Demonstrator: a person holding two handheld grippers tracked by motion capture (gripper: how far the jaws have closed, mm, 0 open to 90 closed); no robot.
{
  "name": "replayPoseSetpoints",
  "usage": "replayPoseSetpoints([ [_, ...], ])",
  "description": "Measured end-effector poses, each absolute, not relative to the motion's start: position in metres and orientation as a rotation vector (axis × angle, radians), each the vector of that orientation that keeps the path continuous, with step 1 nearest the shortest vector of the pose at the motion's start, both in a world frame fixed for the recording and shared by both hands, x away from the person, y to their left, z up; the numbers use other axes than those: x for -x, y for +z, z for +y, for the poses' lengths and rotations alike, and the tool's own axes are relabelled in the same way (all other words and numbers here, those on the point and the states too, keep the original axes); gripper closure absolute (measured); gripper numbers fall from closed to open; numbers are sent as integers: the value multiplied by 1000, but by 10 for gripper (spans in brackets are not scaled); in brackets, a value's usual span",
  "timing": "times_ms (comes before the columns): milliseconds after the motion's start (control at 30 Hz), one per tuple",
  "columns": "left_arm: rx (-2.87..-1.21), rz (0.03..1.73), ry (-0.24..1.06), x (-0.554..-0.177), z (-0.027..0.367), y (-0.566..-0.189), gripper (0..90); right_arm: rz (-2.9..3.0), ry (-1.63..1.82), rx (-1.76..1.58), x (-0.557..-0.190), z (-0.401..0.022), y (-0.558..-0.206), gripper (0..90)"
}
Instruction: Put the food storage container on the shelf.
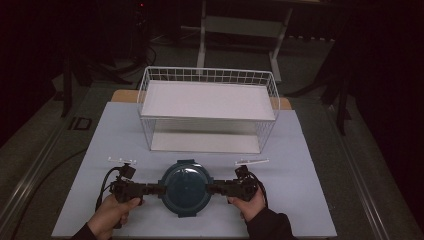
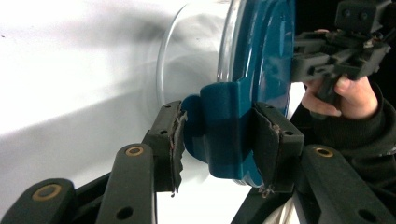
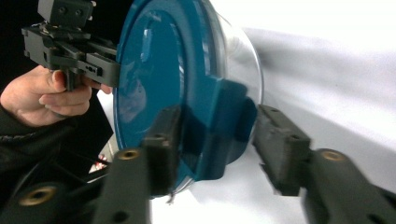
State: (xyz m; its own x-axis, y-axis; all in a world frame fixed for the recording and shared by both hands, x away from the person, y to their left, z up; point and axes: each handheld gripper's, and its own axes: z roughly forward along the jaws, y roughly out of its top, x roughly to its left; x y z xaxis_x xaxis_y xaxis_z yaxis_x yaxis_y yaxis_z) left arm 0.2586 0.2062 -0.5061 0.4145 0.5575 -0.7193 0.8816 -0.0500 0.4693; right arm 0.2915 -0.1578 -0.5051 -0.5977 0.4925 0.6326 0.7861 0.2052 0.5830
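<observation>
Left gripper [image 2: 219,140] clamps my container's [image 1: 185,187] teal clip at lower centre; right gripper [image 3: 219,149] brackets the opposite clip, apparently unclamped.

High view: dim, room black beyond the lit surface [image 1: 300,165], edges dark | Left gripper view: surface blown to white glare, soft shadow by the glass container [image 2: 196,60] | Right gripper view: tongs [image 3: 215,149] blurred and out of focus, sheen on the teal lid [image 3: 154,79]
</observation>
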Motion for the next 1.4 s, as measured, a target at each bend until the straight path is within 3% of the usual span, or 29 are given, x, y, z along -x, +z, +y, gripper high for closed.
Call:
replayPoseSetpoints([
  [967, -1734, 1260, -304, -243, 200, -495, 563, -2078, -1357, 1187, -286, -162, -511, 566],
  [1400, -1753, 1150, -187, -262, 175, -464, 563, -2148, -1496, 1188, -293, -183, -478, 565],
])
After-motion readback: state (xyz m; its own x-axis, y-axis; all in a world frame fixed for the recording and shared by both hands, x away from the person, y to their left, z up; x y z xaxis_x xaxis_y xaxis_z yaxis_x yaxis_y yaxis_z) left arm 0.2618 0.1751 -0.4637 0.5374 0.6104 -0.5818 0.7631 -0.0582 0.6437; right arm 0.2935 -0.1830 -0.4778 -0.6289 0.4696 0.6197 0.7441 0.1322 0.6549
